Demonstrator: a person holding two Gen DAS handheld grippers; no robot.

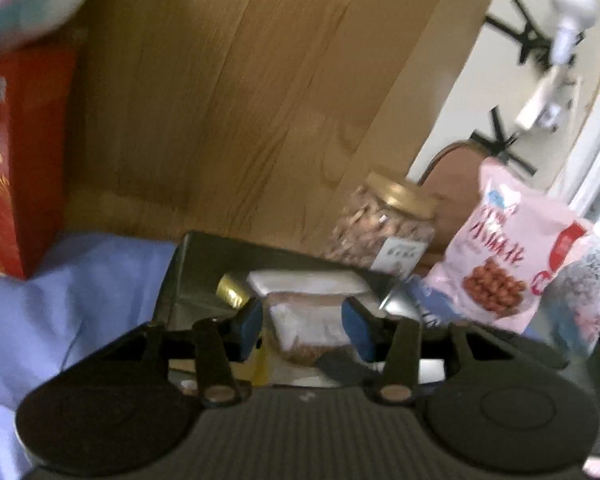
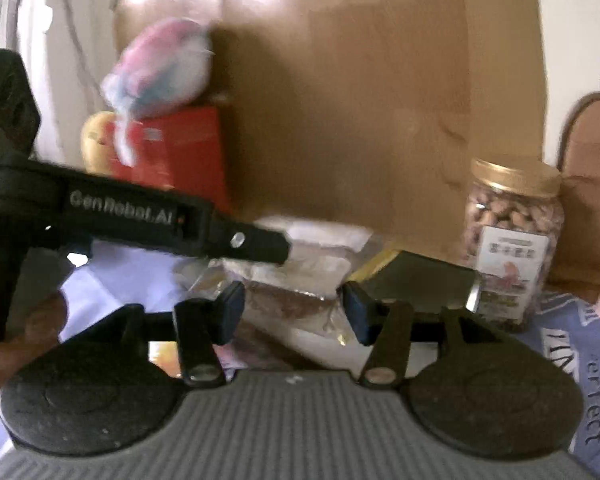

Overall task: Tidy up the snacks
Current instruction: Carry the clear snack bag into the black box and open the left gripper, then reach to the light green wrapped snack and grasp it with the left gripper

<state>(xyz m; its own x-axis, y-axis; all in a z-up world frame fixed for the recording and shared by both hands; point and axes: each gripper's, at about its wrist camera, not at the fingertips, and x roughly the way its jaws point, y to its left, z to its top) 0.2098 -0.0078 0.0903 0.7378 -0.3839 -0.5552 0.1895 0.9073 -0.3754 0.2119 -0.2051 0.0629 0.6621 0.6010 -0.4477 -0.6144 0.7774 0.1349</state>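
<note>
Together both grippers [image 1: 302, 322] [image 2: 294, 310] clasp one clear snack packet [image 1: 308, 320]

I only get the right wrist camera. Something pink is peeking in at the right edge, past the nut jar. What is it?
Observer: A pink snack bag, standing just right of the nut jar. It has round brown snacks pictured on it.
Child: Is anything else over there?
Observer: Yes, what looks like another bag with a grey speckled print, on the pink one's far side.
Child: What's inside the left tongs?
Observer: A clear packet sits between the blue pads of the left tongs. It is too blurred to tell if they squeeze it.
</note>
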